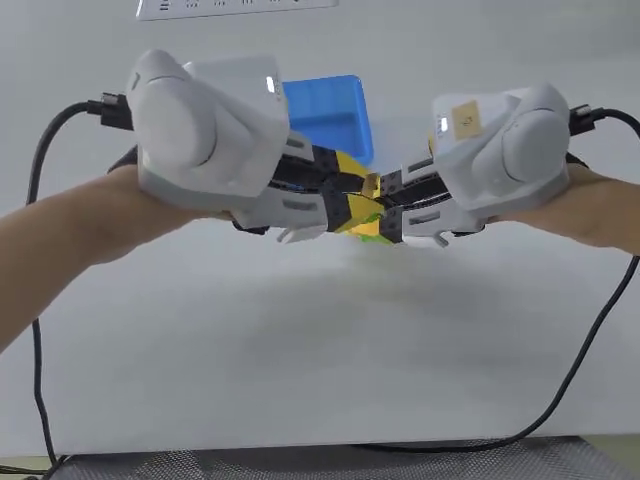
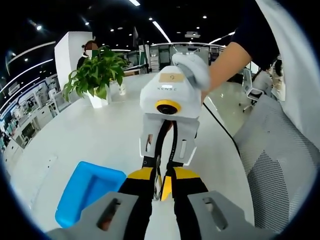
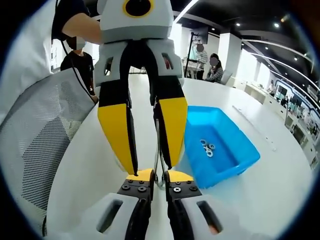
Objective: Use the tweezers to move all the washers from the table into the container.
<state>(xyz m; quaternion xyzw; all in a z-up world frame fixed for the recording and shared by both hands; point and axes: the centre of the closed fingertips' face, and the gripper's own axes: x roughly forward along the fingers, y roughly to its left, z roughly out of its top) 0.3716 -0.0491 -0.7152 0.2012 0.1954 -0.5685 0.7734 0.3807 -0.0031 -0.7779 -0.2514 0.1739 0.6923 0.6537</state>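
Note:
Above the white table (image 1: pixel 300 340) my two grippers meet tip to tip. The thin metal tweezers (image 3: pixel 158 160) stand upright between the near-closed yellow-tipped jaws of my right gripper (image 3: pixel 160 176), which is shut on them. My left gripper (image 2: pixel 163 172) faces it with its yellow fingers (image 3: pixel 172 127) parted on either side of the tweezers (image 2: pixel 157 181). In the head view the left gripper (image 1: pixel 358 205) is on the left and the right gripper (image 1: pixel 385 205) on the right. The blue container (image 1: pixel 330 110) sits behind them. A few washers (image 3: pixel 206 147) lie in the container (image 3: pixel 225 172).
A potted plant (image 2: pixel 95 75) stands far along the table. A grey mesh chair (image 2: pixel 280 165) is beside the table. Black cables (image 1: pixel 575 380) trail from both grippers over the front edge (image 1: pixel 300 445). People sit in the background (image 3: pixel 215 67).

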